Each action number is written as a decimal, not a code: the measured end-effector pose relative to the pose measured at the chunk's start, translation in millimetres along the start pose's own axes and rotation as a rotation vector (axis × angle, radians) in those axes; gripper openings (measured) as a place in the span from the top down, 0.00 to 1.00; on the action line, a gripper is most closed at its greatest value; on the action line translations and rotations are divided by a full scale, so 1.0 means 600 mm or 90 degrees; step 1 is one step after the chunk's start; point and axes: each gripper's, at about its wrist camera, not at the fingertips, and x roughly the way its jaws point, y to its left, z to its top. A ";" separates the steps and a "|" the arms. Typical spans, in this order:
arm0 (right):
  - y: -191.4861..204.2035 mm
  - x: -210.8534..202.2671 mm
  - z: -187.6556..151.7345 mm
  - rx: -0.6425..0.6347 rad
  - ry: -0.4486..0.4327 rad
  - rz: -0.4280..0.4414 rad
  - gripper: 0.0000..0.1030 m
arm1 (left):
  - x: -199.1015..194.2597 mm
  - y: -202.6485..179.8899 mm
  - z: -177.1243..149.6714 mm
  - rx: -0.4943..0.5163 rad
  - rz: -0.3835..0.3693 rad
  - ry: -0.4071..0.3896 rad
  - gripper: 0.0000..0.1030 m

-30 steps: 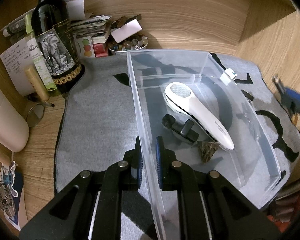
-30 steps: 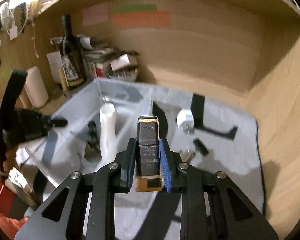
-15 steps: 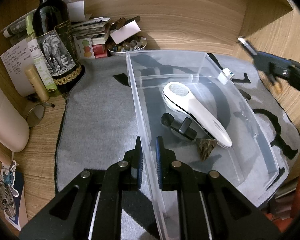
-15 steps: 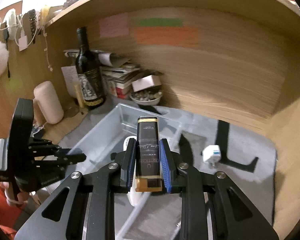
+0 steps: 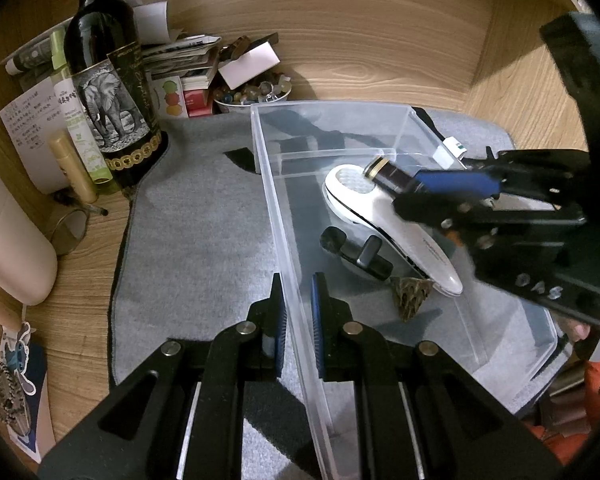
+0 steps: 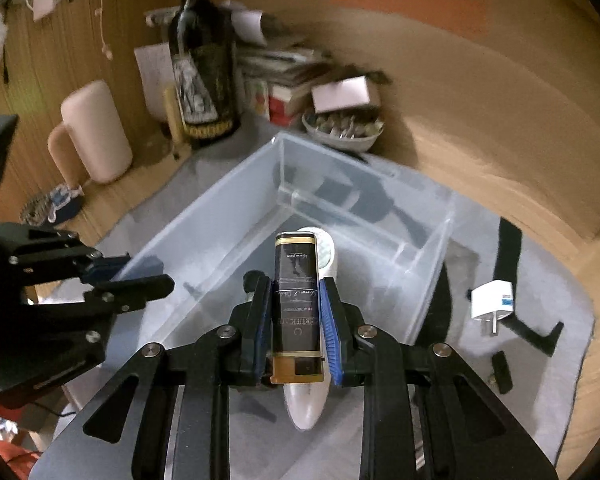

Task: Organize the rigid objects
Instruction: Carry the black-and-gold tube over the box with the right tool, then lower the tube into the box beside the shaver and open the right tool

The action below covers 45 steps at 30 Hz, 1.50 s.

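Right gripper (image 6: 296, 316) clamped on dark flat box (image 6: 297, 292), above clear bin (image 5: 380, 112) centre, over white handheld device (image 5: 384, 216). Left gripper (image 5: 298, 320) pinching bin's left wall. Risk: release lands box on device, bounces.

Each view is taken from close behind a gripper, angled steeply down. The clear bin (image 5: 400, 216) is seen along its left wall from the left wrist and from the opposite side from the right wrist; bin, wine bottle (image 5: 108, 92) and white handheld device (image 5: 392, 232) are shared
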 end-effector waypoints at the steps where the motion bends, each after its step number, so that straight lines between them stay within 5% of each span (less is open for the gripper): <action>1: 0.002 0.005 0.000 -0.005 0.007 -0.001 0.79 | 0.000 0.000 0.000 0.000 0.000 0.000 0.89; 16: 0.010 0.035 -0.002 -0.023 0.061 0.003 0.79 | 0.000 0.001 0.000 -0.002 -0.003 -0.001 0.89; 35: 0.005 -0.081 0.015 -0.017 -0.078 -0.050 0.23 | -0.001 0.007 -0.001 0.000 -0.007 -0.001 0.89; 45: -0.057 -0.136 -0.003 0.045 -0.119 -0.123 0.18 | 0.001 0.007 -0.001 -0.001 -0.008 -0.002 0.89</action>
